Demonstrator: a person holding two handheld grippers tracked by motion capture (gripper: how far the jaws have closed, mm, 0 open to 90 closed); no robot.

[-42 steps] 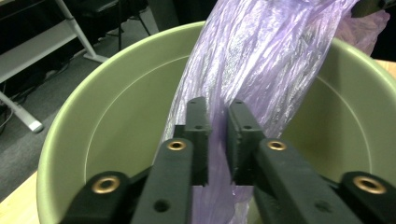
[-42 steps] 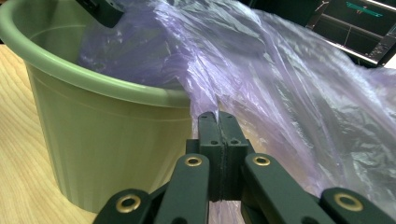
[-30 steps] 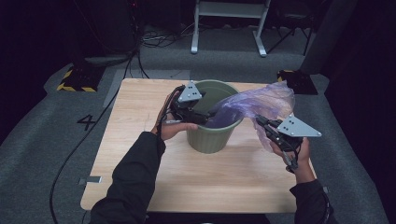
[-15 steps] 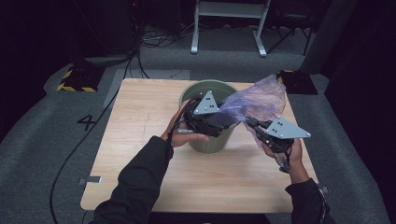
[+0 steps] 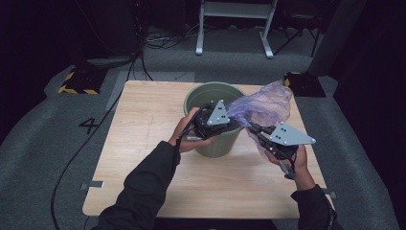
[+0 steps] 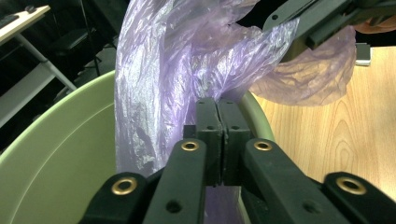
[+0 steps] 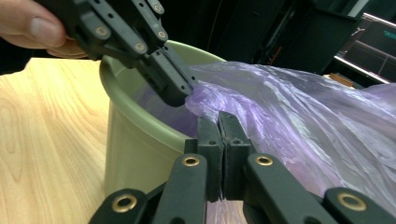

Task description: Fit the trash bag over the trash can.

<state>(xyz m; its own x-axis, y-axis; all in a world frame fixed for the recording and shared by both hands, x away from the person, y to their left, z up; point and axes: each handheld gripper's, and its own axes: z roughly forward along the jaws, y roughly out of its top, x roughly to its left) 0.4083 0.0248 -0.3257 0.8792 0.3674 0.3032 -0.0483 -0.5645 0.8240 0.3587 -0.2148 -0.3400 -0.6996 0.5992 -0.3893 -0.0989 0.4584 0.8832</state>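
In the high view, a green plastic bin (image 5: 210, 139) stands upright on the far half of a wooden table (image 5: 143, 167), a little right of its middle. A crumpled purple plastic bag (image 5: 265, 108) stretches from the bin's mouth out over its right rim. The left gripper (image 5: 229, 125) sits over the near right part of the rim, and the right gripper (image 5: 253, 132) is just to the right of the bin, nearer the person, both at the bag. Dark sleeves come in from the near edge. In the left gripper view, the left gripper (image 6: 218, 109) has its jaws pressed together on a fold of the purple plastic bag (image 6: 163, 70), right at the rim of the green plastic bin (image 6: 56, 154). In the right gripper view, the right gripper (image 7: 218, 122) is clamped on the purple plastic bag (image 7: 289, 116) beside the wall of the green plastic bin (image 7: 135, 154); the left gripper (image 7: 180, 93) pinches the same film just above the rim.
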